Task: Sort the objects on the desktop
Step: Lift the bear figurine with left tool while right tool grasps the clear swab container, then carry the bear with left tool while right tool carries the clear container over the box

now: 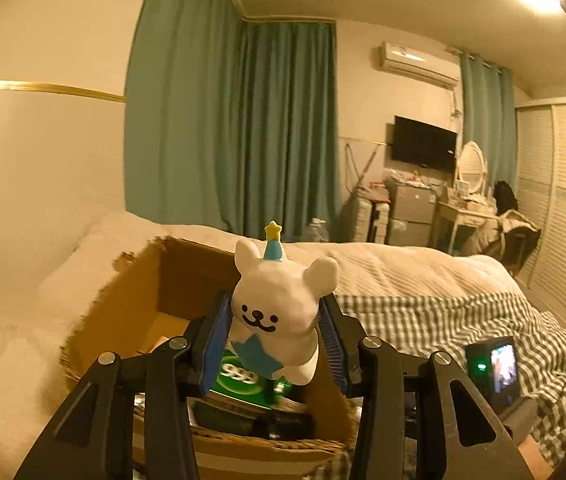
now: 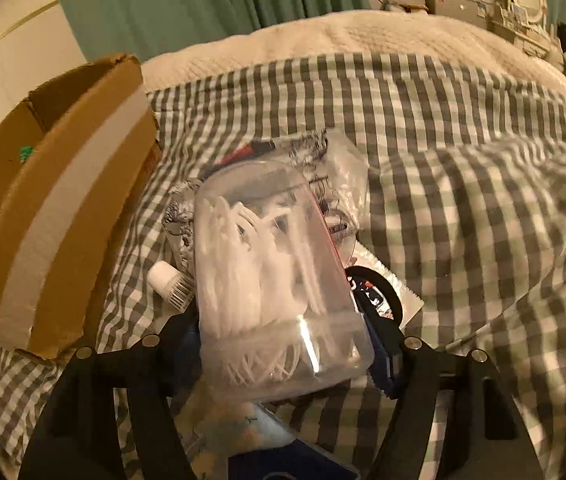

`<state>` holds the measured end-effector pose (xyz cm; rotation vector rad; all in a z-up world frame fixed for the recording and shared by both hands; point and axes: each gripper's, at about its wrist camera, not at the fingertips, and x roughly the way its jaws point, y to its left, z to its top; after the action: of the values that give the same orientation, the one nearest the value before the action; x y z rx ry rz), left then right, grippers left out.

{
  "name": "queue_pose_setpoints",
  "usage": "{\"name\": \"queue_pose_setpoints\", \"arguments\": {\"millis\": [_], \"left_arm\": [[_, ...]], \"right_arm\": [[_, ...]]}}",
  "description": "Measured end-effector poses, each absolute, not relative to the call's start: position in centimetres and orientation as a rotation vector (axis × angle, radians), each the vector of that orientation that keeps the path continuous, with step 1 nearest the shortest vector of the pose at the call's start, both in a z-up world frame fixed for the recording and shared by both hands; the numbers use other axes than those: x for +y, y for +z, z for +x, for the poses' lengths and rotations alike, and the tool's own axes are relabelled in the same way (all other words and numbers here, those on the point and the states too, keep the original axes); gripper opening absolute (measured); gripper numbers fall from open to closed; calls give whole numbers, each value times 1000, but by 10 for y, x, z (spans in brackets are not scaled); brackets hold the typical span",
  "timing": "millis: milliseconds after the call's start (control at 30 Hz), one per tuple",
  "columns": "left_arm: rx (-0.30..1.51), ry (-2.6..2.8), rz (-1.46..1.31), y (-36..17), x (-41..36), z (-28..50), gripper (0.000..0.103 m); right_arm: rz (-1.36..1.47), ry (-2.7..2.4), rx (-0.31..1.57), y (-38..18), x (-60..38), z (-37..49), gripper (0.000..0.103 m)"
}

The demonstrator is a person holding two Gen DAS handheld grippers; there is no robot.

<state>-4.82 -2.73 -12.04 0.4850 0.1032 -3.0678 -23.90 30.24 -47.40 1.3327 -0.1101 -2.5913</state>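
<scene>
Currently, left tool (image 1: 273, 344) is clamped on the white bear figurine (image 1: 279, 312), blue pads against its two flanks, figurine upright and facing the camera. It hangs above the open cardboard box (image 1: 131, 304), directly over a green packet marked "999" (image 1: 243, 380) lying on other dark items inside.

Right tool (image 2: 283, 320) is clamped on a clear plastic jar of white sticks (image 2: 271, 272), probably floss picks or swabs; jar held lengthwise between the pads, above the checked bedspread (image 2: 463, 184). Beneath and beyond it: a clear plastic bag (image 2: 331, 168), a small white bottle with barcode (image 2: 169, 280), a flat packet (image 2: 387, 292). The box stands to the left of the jar, near but not touching.

Judged step: both tools loaded, figurine at the drop point, jar awaiting transfer. No counter in view; sorting is done on the bed.

Next move calls for lowering the figurine a little, then parting the left pads so it settles on the packet without toppling. Jar must then travel left and clear the box wall.

Risk: smooth jar may slip.
</scene>
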Motion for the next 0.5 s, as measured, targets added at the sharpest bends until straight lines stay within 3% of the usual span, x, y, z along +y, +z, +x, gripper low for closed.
{"name": "queue_pose_setpoints", "arguments": {"millis": [500], "left_arm": [[106, -3026, 394, -99, -56, -45, 44]], "right_arm": [[1063, -2662, -147, -421, 289, -205, 64]]}}
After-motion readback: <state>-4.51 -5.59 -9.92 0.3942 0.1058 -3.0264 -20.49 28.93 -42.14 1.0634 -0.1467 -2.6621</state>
